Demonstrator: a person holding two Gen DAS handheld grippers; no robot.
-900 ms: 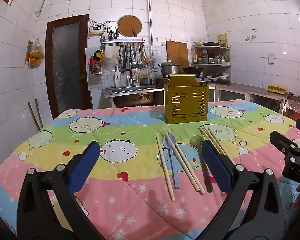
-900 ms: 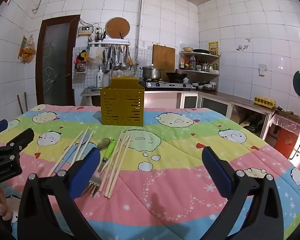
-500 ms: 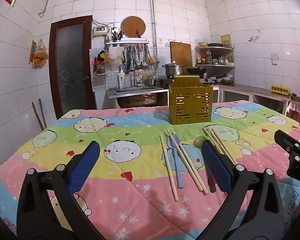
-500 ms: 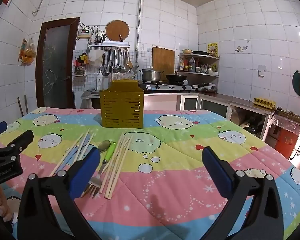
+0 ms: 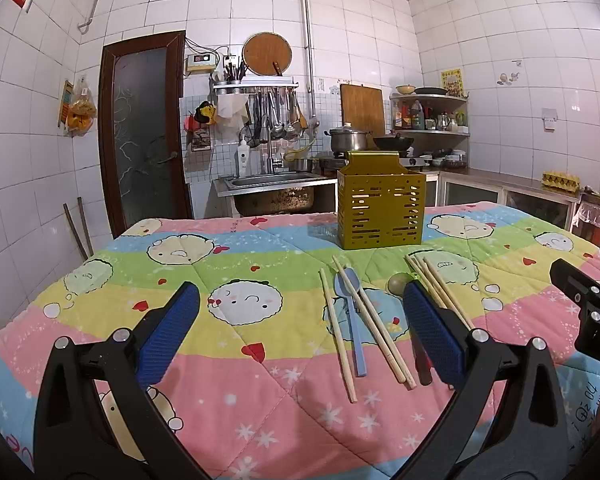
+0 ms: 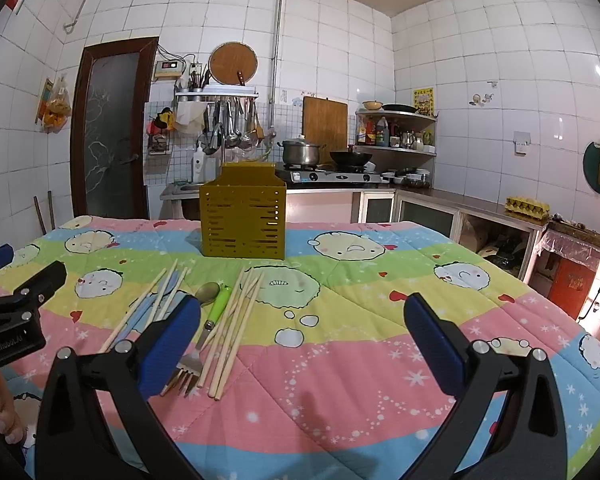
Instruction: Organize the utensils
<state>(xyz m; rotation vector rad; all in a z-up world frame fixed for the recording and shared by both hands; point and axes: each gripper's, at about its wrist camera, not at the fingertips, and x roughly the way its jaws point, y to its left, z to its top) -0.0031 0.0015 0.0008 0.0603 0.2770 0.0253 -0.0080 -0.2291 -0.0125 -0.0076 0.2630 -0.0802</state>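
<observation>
On the near quilt: chopsticks, blue spoon, fork crowded together; left gripper, right gripper spread, empty; risk: pinching several at once.

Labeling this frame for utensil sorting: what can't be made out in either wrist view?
- Yellow caddy: inside hidden by its own walls in both views; contents and compartments unknown.
- Dark-handled spoon: left view, handle mostly behind the left tongs' finger.
- Fork: right view, partly covered by the right tongs' finger.
- Chopsticks: they overlap, so no sure count.
</observation>
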